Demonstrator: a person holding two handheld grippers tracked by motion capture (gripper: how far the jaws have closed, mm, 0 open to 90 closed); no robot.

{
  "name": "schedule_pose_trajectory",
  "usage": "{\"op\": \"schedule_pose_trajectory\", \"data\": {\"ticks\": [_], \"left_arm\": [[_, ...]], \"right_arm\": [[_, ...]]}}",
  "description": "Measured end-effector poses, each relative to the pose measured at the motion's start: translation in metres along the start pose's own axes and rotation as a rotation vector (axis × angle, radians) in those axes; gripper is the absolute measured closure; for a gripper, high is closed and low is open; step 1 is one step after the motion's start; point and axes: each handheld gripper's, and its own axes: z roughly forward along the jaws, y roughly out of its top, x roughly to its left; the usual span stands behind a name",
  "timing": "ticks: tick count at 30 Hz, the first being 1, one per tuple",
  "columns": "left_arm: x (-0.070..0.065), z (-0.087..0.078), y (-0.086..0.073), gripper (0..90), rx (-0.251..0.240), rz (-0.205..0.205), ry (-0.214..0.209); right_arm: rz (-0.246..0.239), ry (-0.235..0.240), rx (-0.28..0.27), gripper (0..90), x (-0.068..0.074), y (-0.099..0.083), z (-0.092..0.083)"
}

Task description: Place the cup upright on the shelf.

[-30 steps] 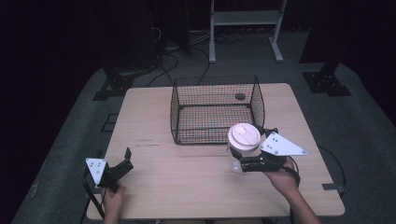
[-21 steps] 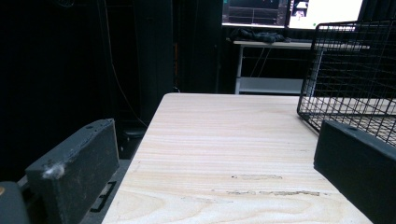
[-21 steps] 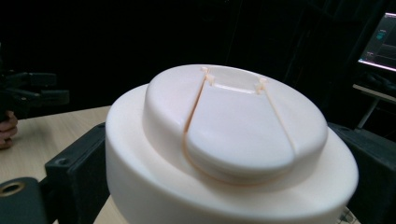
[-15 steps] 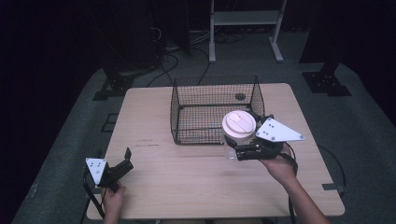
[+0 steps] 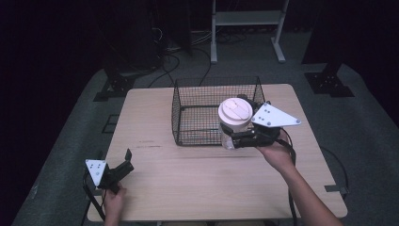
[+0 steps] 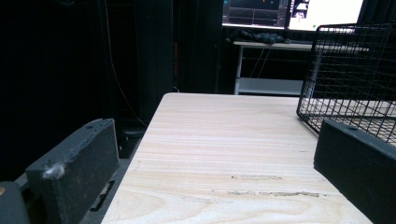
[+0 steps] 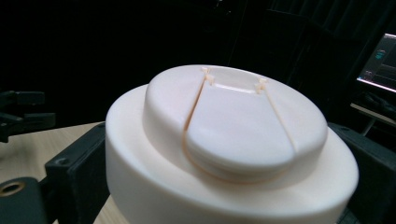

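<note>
here, the right gripper (image 5: 234, 136) held a white-lidded jar (image 5: 234, 120) at the front right corner of the wire basket (image 5: 197, 113), while the left gripper (image 5: 123, 162) sat open and empty.

in the high view the jar was raised off the wooden surface (image 5: 188, 179), upright, its clear body clamped between the black jaws and its lid (image 5: 235, 112) level with the basket's rim; whether it touched the mesh could not be told. in the right gripper view the lid (image 7: 233, 140) sat between the two jaws, one pressed to each side. the left gripper lay near the surface's front left corner, held by the person's left hand (image 5: 113, 200), well apart from the basket. in the left gripper view its jaws stood wide apart with bare wood (image 6: 224, 154) between them and the basket (image 6: 350, 79) ahead at the right.
</note>
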Motion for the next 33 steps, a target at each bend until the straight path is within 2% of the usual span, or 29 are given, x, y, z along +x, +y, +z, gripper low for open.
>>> {"op": "schedule_pose_trajectory", "data": {"ticks": [13, 23, 33], "left_arm": [[0.000, 0.000, 0.000, 0.0, -0.001, 0.002, 0.001], [0.000, 0.000, 0.000, 0.0, -0.001, 0.004, 0.000], [0.000, 0.000, 0.000, 0.0, -0.004, 0.002, -0.002]], "right_arm": [[-0.012, -0.040, -0.020, 4.2, -0.016, 0.018, 0.024], [-0.020, -0.055, -0.001, 4.2, -0.030, 0.018, 0.049], [-0.033, -0.064, 0.004, 4.1, -0.036, 0.018, 0.072]]}}
